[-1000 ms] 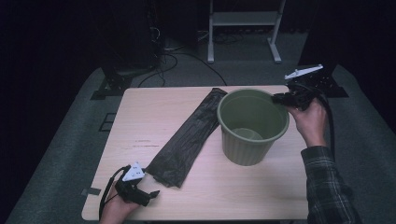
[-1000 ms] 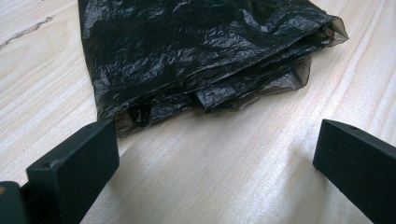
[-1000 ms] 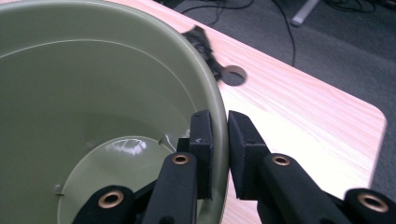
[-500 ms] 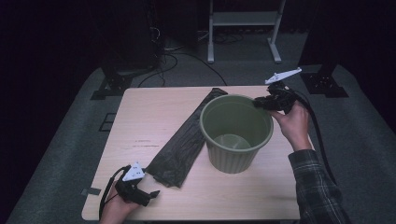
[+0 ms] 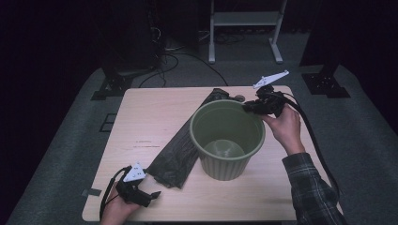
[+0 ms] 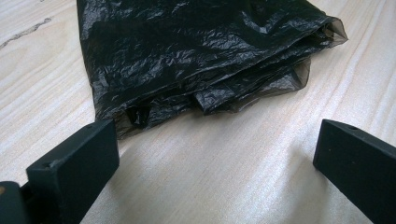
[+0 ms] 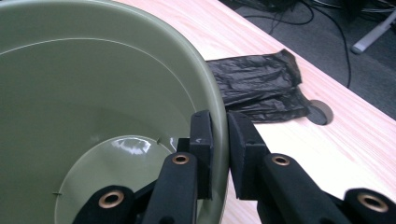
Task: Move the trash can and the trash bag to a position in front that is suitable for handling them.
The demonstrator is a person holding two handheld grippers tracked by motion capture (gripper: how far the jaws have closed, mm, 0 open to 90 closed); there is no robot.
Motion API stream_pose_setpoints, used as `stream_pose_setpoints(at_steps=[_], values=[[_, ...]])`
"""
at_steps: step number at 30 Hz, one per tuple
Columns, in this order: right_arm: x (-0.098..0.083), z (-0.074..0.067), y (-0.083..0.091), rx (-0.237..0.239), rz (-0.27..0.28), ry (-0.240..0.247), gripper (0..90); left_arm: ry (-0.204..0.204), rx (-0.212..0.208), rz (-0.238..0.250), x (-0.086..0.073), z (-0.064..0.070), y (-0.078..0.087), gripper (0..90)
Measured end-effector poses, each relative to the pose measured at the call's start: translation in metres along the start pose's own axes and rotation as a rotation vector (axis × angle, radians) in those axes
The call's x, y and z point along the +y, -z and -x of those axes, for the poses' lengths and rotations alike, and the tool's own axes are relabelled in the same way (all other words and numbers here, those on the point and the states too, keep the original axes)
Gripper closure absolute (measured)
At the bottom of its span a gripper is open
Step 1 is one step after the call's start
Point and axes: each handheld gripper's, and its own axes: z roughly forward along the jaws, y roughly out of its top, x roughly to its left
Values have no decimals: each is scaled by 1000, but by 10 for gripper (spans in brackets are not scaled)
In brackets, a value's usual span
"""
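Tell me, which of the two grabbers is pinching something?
The right gripper. Its jaws are clamped on the rim of the green bin, one inside, one outside. The left gripper has jaws wide apart, empty, pointing at the folded black bag.

Round green plastic bin (image 5: 228,139) dragged leftward across table by right gripper (image 5: 252,107), now overlapping folded black plastic bag (image 5: 180,151).

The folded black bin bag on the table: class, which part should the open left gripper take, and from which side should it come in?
Probably the near folded end of the black bag, approached low along the table from the person's side. The layers there lie stacked with loose edges lifting slightly, and the left gripper already faces that end with jaws wide. The green bin crowds the bag's middle.
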Motion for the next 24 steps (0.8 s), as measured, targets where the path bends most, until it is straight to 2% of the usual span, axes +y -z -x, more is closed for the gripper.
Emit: stream_pose_setpoints(at_steps=[8,21,22,24], values=[[6,-14,-5,32,-7,31,806,1,0,0,0,0,0,0],[9,-24,-8,53,-6,52,791,1,0,0,0,0,0,0],[9,-24,-7,50,0,52,765,1,0,0,0,0,0,0],[6,-22,-4,54,37,36,618,1,0,0,0,0,0,0]])
